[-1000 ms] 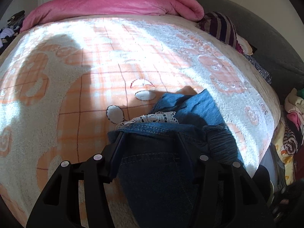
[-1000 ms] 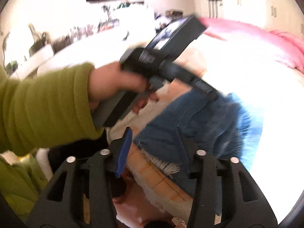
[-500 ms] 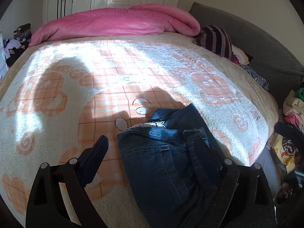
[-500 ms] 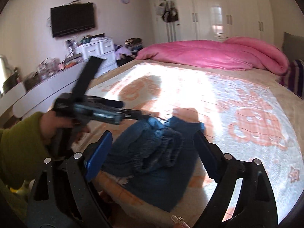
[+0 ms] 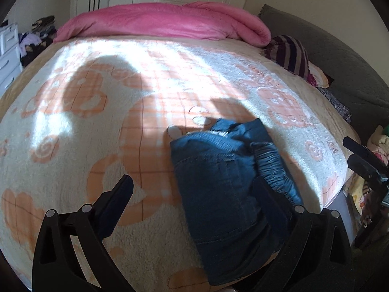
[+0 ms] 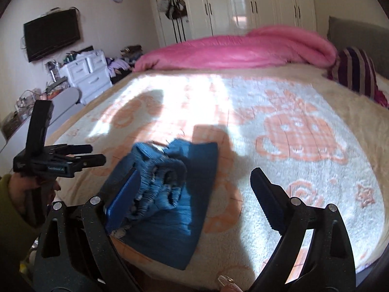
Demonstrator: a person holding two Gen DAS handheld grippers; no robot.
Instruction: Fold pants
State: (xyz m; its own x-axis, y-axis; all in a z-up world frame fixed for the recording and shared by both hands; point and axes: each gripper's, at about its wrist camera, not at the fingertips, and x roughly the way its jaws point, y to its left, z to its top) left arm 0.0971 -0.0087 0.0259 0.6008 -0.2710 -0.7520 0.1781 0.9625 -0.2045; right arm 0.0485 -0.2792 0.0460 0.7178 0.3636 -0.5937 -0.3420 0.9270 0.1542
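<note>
One pair of blue denim pants lies folded into a compact bundle near the front edge of the bed, in the lower centre of the left wrist view and the lower left-centre of the right wrist view. The bed carries one white blanket with an orange cartoon print, one pink duvet heaped across the upper part of the frame, and one purple striped pillow at the upper right.

Two claws are in view. The left claw has its two fingers spread wide apart, gripping nothing; the pants sit between them, shifted toward the right-hand finger, whose tip overlaps the bundle's gathered edge, though contact cannot be told. In the right wrist view that same tool appears at the left edge of the frame, held by a hand in an olive sleeve; a small label on its body is too blurred to read.

The right claw also stands wide apart and holds nothing. Its left finger overlaps the frayed end of the pants, while the right-hand finger is over bare blanket.

One black television hangs at the upper left, with one white drawer unit below it and white wardrobes along the top.
</note>
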